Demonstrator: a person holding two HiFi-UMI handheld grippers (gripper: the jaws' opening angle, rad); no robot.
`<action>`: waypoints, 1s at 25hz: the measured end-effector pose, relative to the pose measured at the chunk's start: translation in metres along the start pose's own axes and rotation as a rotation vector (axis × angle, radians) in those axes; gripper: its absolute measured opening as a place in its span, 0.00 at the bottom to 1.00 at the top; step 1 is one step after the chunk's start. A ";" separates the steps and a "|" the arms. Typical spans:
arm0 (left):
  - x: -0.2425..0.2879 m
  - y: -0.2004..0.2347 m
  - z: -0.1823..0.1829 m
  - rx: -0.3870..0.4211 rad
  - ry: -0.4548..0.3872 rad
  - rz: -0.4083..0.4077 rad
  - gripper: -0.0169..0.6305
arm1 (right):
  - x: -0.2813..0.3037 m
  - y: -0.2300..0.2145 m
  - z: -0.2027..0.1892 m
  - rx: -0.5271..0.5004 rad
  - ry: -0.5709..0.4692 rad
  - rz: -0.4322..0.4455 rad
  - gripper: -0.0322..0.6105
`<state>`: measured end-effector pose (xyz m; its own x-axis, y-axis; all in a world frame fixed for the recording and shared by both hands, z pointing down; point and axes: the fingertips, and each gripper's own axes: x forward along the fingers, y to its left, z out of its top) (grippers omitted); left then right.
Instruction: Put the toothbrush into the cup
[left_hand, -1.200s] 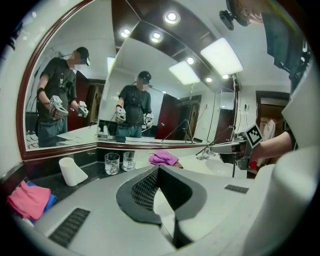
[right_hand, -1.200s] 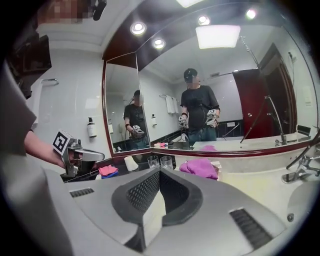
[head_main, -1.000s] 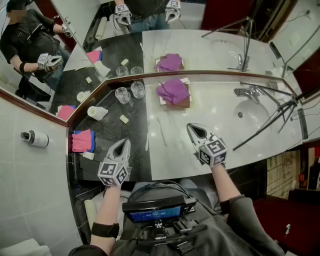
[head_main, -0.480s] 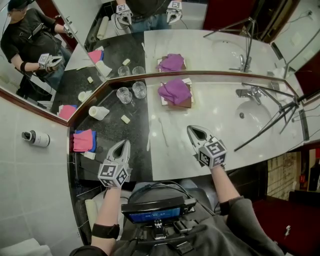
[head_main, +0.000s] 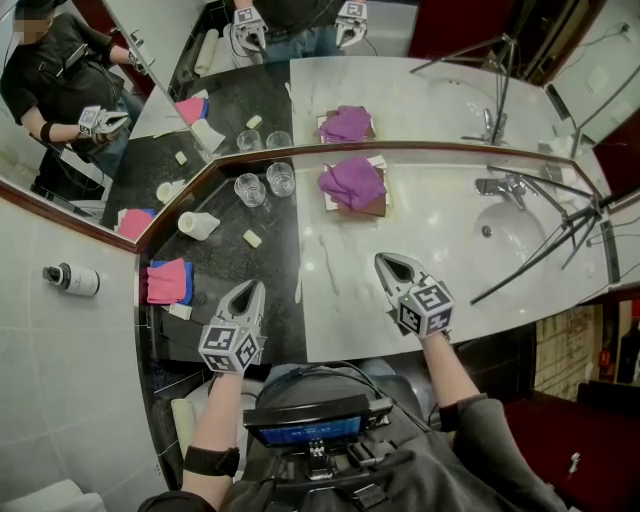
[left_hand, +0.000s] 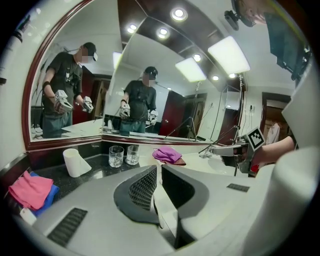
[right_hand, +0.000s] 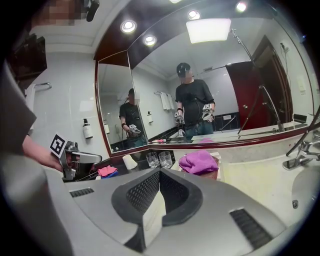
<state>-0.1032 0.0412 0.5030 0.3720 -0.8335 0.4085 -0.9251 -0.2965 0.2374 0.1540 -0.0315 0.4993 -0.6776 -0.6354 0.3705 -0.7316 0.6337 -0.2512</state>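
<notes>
We hold our left gripper (head_main: 254, 285) over the dark part of the counter (head_main: 215, 265). Its jaws have just been opening and stand a little apart, with nothing between them. Our right gripper (head_main: 381, 259) hovers over the pale marble, jaws together and empty. The toothbrush (head_main: 298, 287) lies flat on the counter between the two grippers, well short of the glass cups (head_main: 279, 179) by the mirror.

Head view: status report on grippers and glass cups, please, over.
Left gripper jaws just been opening, slightly apart, empty. Right gripper shut, empty. Two glass cups upright by mirror, untouched. Thin white stick between grippers, maybe the toothbrush; nothing blocks.
</notes>
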 end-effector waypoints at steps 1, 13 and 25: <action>0.004 0.000 -0.004 -0.005 0.019 -0.008 0.09 | 0.001 -0.001 0.000 0.001 0.001 -0.001 0.08; 0.098 -0.020 -0.081 0.049 0.400 -0.147 0.35 | -0.002 -0.012 -0.022 0.040 0.044 -0.029 0.08; 0.168 -0.008 -0.158 0.107 0.679 -0.115 0.35 | -0.003 -0.031 -0.063 0.102 0.085 -0.051 0.08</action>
<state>-0.0207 -0.0227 0.7090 0.4016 -0.3281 0.8550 -0.8664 -0.4386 0.2386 0.1837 -0.0217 0.5621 -0.6339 -0.6233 0.4579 -0.7716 0.5509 -0.3181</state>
